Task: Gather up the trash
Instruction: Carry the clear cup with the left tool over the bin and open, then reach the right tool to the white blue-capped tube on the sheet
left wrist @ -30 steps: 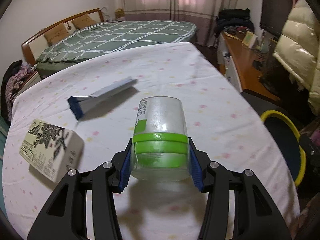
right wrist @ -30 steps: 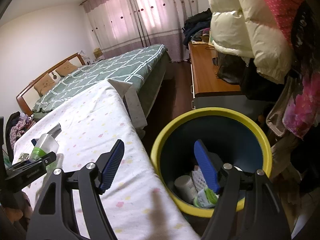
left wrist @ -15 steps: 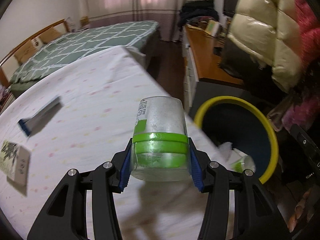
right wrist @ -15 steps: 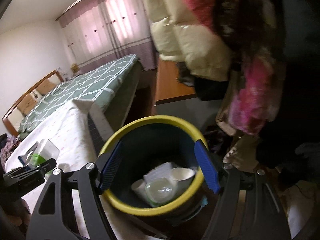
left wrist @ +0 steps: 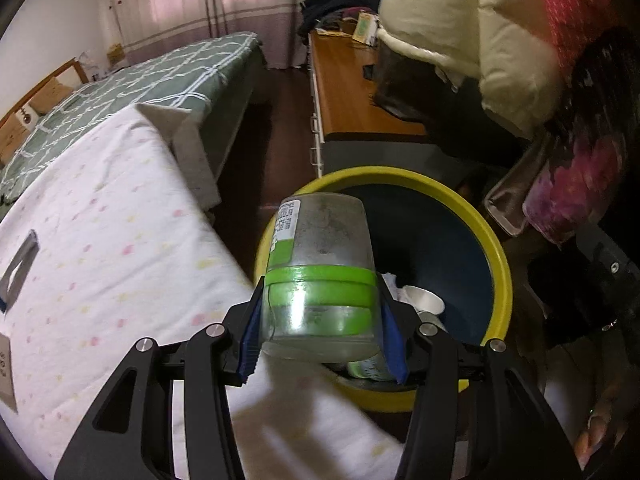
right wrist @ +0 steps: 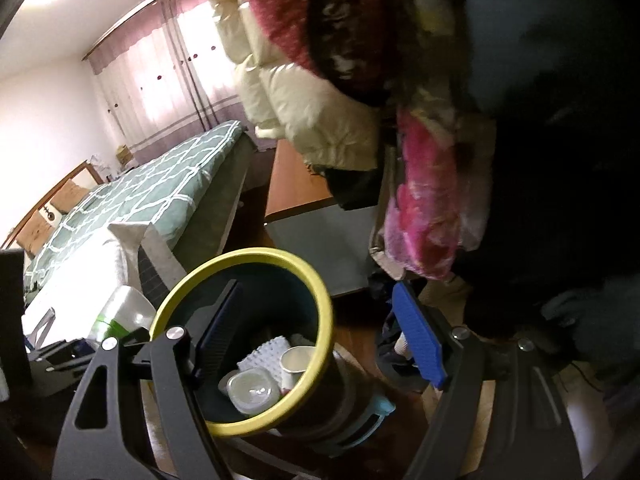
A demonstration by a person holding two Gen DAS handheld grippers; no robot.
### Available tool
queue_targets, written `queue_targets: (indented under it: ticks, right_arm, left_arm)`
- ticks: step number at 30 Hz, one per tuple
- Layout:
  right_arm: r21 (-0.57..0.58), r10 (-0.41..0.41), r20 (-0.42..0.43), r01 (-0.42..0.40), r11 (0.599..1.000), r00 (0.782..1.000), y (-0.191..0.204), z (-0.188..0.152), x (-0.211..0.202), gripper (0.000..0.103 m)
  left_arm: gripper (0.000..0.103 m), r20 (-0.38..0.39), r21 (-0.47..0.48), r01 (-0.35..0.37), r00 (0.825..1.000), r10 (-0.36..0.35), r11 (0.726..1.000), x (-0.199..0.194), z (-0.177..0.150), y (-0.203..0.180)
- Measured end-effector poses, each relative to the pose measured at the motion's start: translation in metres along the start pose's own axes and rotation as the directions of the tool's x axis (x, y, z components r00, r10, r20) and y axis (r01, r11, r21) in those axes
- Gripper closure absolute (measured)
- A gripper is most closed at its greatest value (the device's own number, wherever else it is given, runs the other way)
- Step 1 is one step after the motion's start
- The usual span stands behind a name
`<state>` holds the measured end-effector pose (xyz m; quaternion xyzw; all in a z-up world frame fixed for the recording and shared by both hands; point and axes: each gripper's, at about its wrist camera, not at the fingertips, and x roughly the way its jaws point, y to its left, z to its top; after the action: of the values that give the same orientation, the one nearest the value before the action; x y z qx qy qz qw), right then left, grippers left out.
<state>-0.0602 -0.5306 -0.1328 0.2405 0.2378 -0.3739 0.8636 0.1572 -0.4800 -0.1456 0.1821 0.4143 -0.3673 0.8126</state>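
Cut off at the left edge of the left wrist view: a grey flat object (left wrist: 18, 270) and a box (left wrist: 6, 376) on the bench (left wrist: 120, 248). Hidden behind the held jar (left wrist: 320, 280): part of the bin (left wrist: 496, 264) contents.

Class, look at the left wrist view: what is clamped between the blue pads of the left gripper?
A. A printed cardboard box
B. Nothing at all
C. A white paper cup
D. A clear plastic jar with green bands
D. The left gripper has both blue pads pressed on the sides of the clear plastic jar with green bands, held in front of the yellow-rimmed bin.
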Motion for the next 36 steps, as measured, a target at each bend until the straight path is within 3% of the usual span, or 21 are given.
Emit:
queue_targets:
  ticks: [6,7,8,9,17,23,29,36]
  right_arm:
    - [-0.001,-0.006,-0.001,0.006,1.0,1.0,0.0,0.0,-0.001,0.029]
    - [-0.004,-0.006,-0.003,0.006,1.0,1.0,0.001,-0.001,-0.001,0.029]
    - [-0.007,-0.006,-0.004,0.006,1.0,1.0,0.003,0.0,0.0,0.029]
    - [-0.011,-0.006,-0.004,0.006,1.0,1.0,0.004,-0.001,0.0,0.029]
    - [-0.035,-0.001,-0.015,0.0,0.999,1.0,0.018,-0.003,0.002,0.029]
    - [-0.068,0.016,-0.03,-0.018,0.998,0.999,0.035,-0.007,0.003,0.029]
    - [-0.123,0.046,-0.049,-0.052,0.991,0.998,0.066,-0.014,0.004,0.028]
    - [-0.209,0.09,-0.074,-0.104,0.972,0.993,0.12,-0.028,0.001,0.028]
  left_arm:
    - [0.052,-0.024,0.021,0.013,1.0,-0.012,1.0,0.014,0.004,-0.015]
    - [0.048,-0.022,0.026,0.006,1.0,-0.006,1.0,0.015,0.004,-0.017]
    - [0.032,-0.017,0.029,-0.001,1.0,0.001,1.0,0.013,0.003,-0.018]
    - [0.025,0.002,0.03,-0.009,1.0,0.009,1.0,0.01,0.003,-0.018]
    - [0.024,0.06,-0.011,-0.012,0.998,0.012,1.0,-0.022,0.0,0.01]
    - [0.016,0.128,-0.108,-0.053,0.99,0.066,0.993,-0.064,-0.022,0.068]
    - [0.016,0.164,-0.239,-0.185,0.96,0.228,0.953,-0.106,-0.063,0.151]
    - [0.016,0.156,-0.391,-0.319,0.901,0.404,0.863,-0.15,-0.119,0.254]
